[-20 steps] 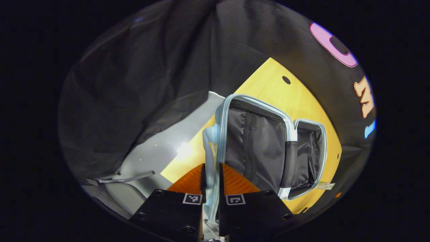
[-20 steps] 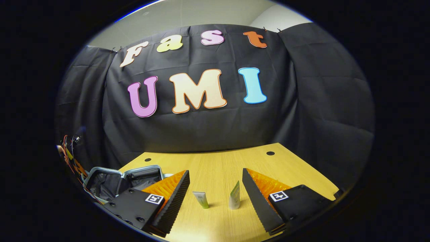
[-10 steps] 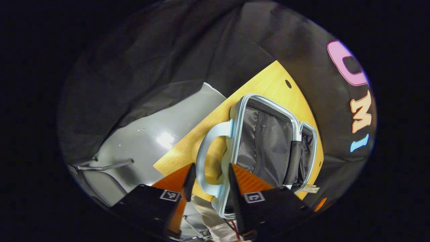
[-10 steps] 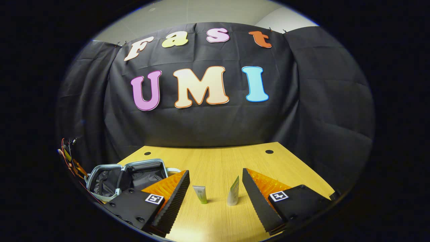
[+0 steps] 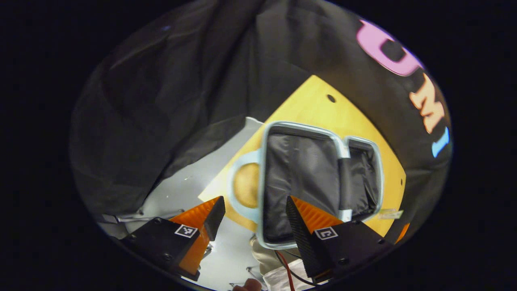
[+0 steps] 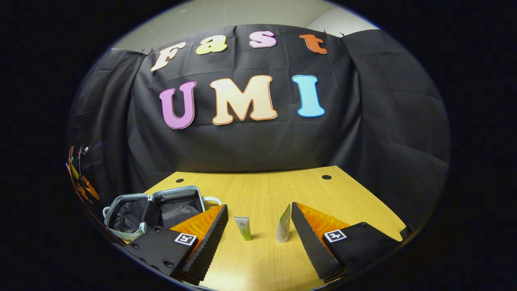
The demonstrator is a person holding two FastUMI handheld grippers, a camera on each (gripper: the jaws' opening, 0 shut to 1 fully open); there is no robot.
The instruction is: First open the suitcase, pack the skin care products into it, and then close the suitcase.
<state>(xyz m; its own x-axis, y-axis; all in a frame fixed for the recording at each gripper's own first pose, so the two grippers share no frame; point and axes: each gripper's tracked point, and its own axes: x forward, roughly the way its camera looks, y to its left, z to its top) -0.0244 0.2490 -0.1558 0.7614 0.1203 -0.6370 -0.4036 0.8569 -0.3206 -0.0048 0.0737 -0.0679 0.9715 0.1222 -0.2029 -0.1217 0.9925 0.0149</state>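
Note:
The pale blue suitcase [image 5: 299, 178] lies open flat on the wooden table [image 5: 319, 105], both dark-lined halves facing up. Its looped handle [image 5: 238, 182] juts past the table edge. My left gripper [image 5: 253, 204] hovers open just short of that handle and the near rim, holding nothing. In the right gripper view the suitcase [image 6: 161, 210] sits at the table's left. A small green-capped tube [image 6: 243, 228] and a taller pale tube [image 6: 284, 228] stand upright ahead of my right gripper [image 6: 259, 208]. That gripper is open, its fingers flanking the two tubes without touching them.
Grey floor [image 5: 190, 186] and a thin metal leg [image 5: 133, 216] lie beyond the table edge. A person's light clothing with a red wire [image 5: 282, 270] shows below the suitcase. The table [image 6: 258, 190] has two cable holes [image 6: 326, 177] at the back.
My left gripper was shut on the suitcase handle, then opened wide and drew back from it. The suitcase now rests fully open. The right gripper barely shifted.

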